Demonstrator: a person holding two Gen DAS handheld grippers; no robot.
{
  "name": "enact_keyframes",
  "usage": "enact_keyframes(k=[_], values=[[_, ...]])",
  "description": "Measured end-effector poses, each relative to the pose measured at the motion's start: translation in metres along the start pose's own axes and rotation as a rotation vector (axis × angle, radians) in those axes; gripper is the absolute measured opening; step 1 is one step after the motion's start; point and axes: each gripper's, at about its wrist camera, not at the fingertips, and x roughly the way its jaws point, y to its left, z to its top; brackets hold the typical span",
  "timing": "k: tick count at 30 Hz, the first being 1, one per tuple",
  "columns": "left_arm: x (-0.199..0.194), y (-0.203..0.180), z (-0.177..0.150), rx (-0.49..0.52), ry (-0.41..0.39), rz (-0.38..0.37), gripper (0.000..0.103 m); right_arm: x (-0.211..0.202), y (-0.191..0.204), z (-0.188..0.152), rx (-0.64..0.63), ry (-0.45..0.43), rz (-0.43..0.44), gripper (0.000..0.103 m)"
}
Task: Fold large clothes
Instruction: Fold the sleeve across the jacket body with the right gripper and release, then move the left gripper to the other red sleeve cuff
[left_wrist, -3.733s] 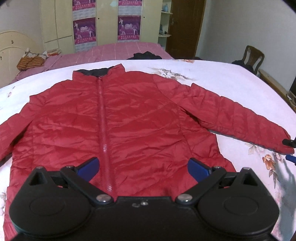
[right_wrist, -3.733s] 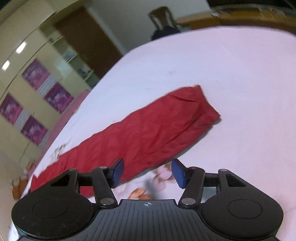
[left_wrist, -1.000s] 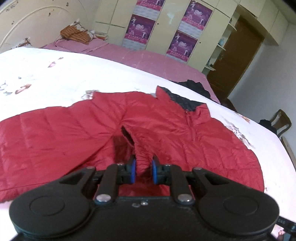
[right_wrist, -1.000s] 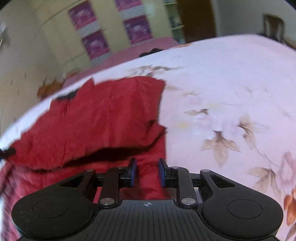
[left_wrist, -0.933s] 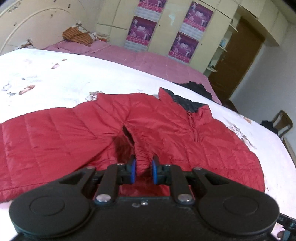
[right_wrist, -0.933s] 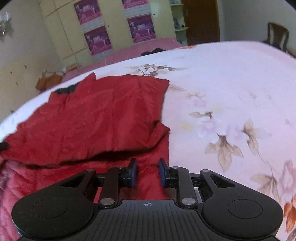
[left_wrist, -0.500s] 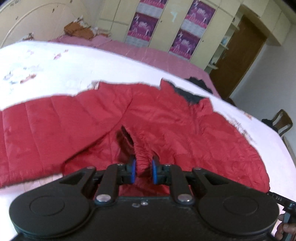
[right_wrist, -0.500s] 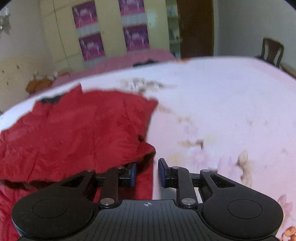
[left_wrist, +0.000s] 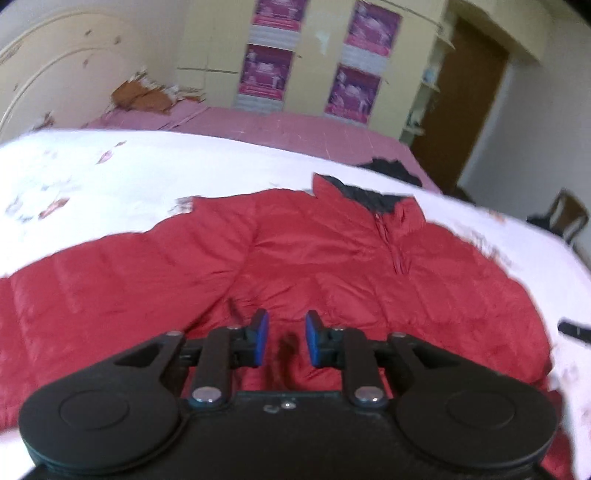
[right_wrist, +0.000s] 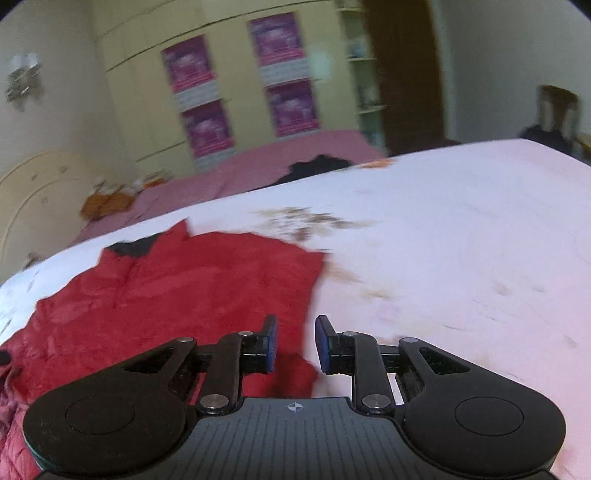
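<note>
Since a second ago the left claw (left_wrist: 283, 341) has let go of the ridge of red fabric it was pinching: its jaws have just been opening, and now nothing is pressed between the blue pads (left_wrist: 260, 341), only a narrow gap with the jacket lying lower down beneath it. The right claw (right_wrist: 294, 343) has drawn away from the folded edge it was over; its jaws stand a little apart, as they did then, with no cloth between them.

Ahead of the left claw the red puffer jacket (left_wrist: 295, 266) lies spread on the white flowered bed sheet (left_wrist: 110, 173), its dark-lined collar (left_wrist: 369, 197) at the far end and the zip running from there toward the claw. One sleeve (left_wrist: 74, 288) stretches away to the left of the claw. To the right of the claw the jacket's side ends in a rounded folded edge, beyond which a small black part pokes in at the frame edge; I cannot tell what it is.

From the right claw, the jacket (right_wrist: 184, 295) sits ahead and to the left, its near corner reaching just under the gap between the fingers, while bare sheet (right_wrist: 461, 258) fills everything to the right. Both views are blurred.

Beyond the sheet lie a pink bed cover (left_wrist: 277, 129) and yellow wardrobe doors with purple posters (left_wrist: 264, 74).
</note>
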Motion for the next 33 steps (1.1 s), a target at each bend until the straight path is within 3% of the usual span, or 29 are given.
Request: enact_keyframes(k=[1, 4, 8, 12, 14, 16, 22, 33], values=[[0.010, -0.004, -0.001, 0.011, 0.028, -0.007, 0.022, 0.012, 0.005, -0.001, -0.034, 0.021, 0.004, 0.023], [0.039, -0.006, -0.011, 0.042, 0.113, 0.029, 0.021, 0.052, 0.003, -0.013, -0.087, 0.175, -0.090, 0.023], [0.039, -0.009, -0.008, 0.068, 0.123, 0.036, 0.019, 0.048, -0.002, -0.002, -0.072, 0.148, -0.075, 0.023], [0.040, -0.016, 0.003, 0.091, 0.077, 0.022, 0.019, 0.060, 0.002, 0.017, -0.073, 0.096, -0.048, 0.023], [0.043, -0.019, 0.009, 0.107, 0.064, 0.026, 0.019, 0.077, 0.007, 0.031, -0.097, 0.094, -0.022, 0.009], [0.052, -0.022, 0.015, 0.120, 0.060, 0.031, 0.020, 0.085, 0.012, 0.035, -0.123, 0.099, -0.016, 0.009], [0.072, -0.009, 0.016, 0.094, 0.109, 0.048, 0.021, 0.125, -0.016, 0.046, -0.075, 0.126, -0.107, 0.008], [0.057, -0.009, 0.001, 0.103, 0.096, 0.071, 0.021, 0.122, -0.025, 0.046, -0.096, 0.144, -0.095, 0.008]])
